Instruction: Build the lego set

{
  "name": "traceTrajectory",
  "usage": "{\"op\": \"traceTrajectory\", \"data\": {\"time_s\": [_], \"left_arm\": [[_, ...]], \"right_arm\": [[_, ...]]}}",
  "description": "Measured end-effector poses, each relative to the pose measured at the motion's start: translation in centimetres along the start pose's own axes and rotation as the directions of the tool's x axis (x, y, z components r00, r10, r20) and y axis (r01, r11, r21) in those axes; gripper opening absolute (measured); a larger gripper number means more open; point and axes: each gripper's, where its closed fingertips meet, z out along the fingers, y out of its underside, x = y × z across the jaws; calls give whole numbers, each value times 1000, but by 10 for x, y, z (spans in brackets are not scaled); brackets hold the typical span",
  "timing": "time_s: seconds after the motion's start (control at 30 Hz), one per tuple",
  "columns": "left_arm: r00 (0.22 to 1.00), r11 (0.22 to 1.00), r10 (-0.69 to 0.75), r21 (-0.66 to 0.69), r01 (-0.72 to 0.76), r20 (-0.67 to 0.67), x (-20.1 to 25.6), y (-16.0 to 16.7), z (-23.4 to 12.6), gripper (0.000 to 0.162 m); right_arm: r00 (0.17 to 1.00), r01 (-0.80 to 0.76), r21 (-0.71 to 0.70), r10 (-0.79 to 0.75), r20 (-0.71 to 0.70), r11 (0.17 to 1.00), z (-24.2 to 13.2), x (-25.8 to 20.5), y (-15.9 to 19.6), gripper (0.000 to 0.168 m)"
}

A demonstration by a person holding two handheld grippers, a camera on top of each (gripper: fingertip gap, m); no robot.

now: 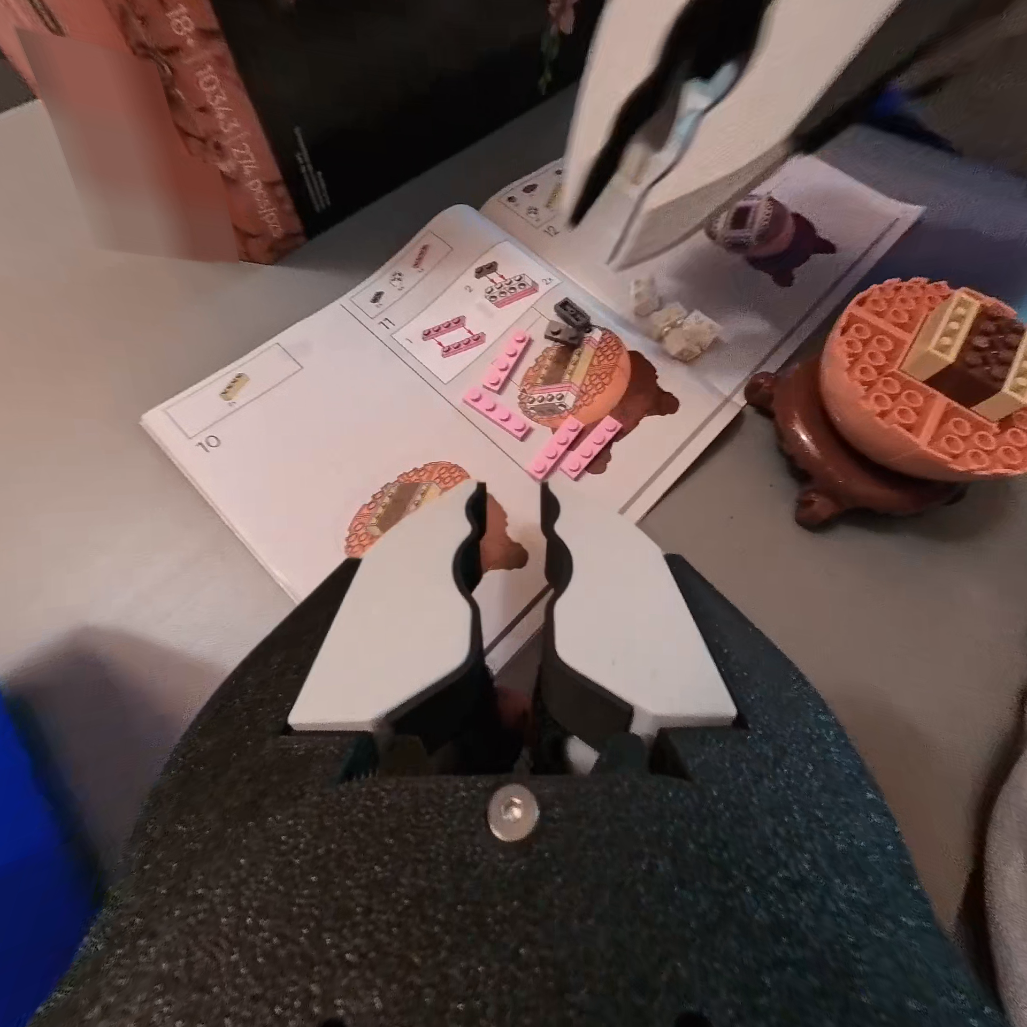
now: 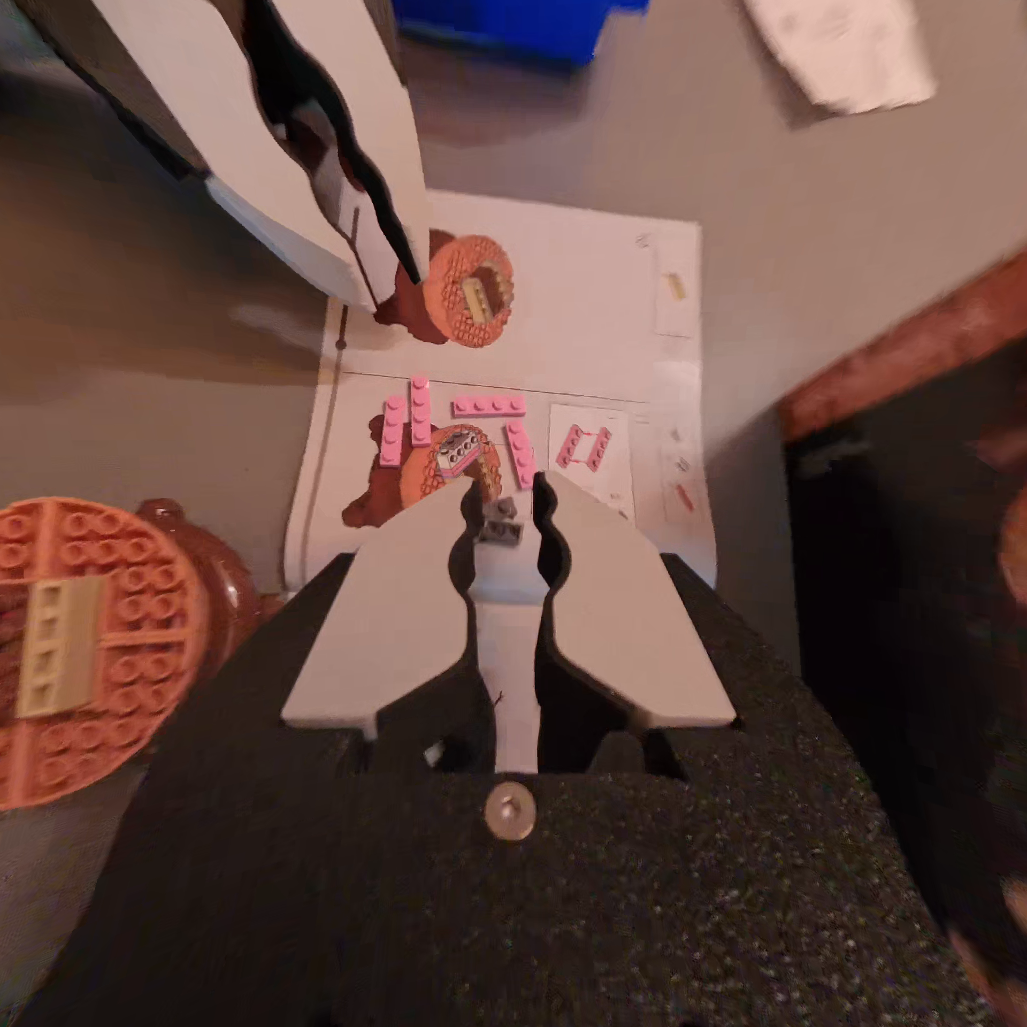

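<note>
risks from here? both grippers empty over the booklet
1. The right gripper is open right over two small grey pieces lying close together; closing may catch both or flick one away.
2. Pink plates lie loose on the booklet, so a nudge to the page could scatter them.
3. The left gripper hangs nearby; the two could collide.

Your left wrist view looks forward and down along the left gripper (image 1: pixel 511 489) fingers, close above the open instruction booklet (image 1: pixel 311 444), with the box (image 1: pixel 344 111) at upper left of frame. Your right wrist view looks steeply down along the right gripper (image 2: pixel 503 489) from the opposite side of the booklet (image 2: pixel 583 289). Both views share the booklet, the pink plates (image 1: pixel 503 361) (image 2: pixel 489 407), the grey pieces (image 1: pixel 567 319) (image 2: pixel 503 525) and the round orange model (image 1: pixel 933 389) (image 2: pixel 83 639). Each shows the other gripper at frame top.
</note>
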Motion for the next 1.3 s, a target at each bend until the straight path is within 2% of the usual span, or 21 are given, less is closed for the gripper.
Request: {"op": "traceTrajectory", "data": {"time_s": [0.17, 0.27, 0.33, 0.43, 0.5, 0.67, 0.9, 0.97, 1.03, 1.13, 1.3], "left_arm": [[1000, 1000, 2, -13, -2, -18, 1, -1, 4, 19], [1000, 999, -15, -34, 15, -18, -5, -9, 9, 21], [998, 997, -43, -63, 39, -53, -8, -15, 17, 22], [990, 985, -82, -163, 64, -112, -13, -12, 29, 21], [984, 976, -92, -209, 59, -152, -13, -10, 36, 15], [975, 951, -66, -309, -2, -210, -14, -4, 49, 7], [957, 928, -4, -359, -104, -288, -16, -13, 66, 5], [966, 918, 28, -375, -126, -258, -23, -15, 65, 6], [976, 926, 46, -358, -121, -211, -32, -18, 56, 7], [987, 963, 24, -261, -66, -160, -36, -24, 35, 9], [995, 985, 31, -166, -47, -99, -23, -11, 16, 16]], "right_arm": [[988, 83, -141, -64, 138, 986, 30, 8, 6, 17], [984, 105, -201, -72, 162, 974, 38, 9, 13, 16], [981, 128, -223, -90, 174, 966, 42, 7, 19, 7], [976, 138, -167, -105, 190, 976, 38, 1, 13, 7], [971, 160, -126, -132, 200, 979, 34, -4, 9, 7], [955, 246, -169, -208, 213, 954, 37, -9, 15, 7], [938, 283, -106, -252, 240, 953, 50, -17, 3, 7], [936, 290, -106, -259, 237, 951, 49, -18, 4, 7], [932, 303, -101, -273, 238, 948, 41, -17, 5, 7], [928, 322, -66, -302, 217, 944, 33, -5, -1, 7], [869, 435, -49, -405, 284, 899, 42, 0, -6, 7]]}}
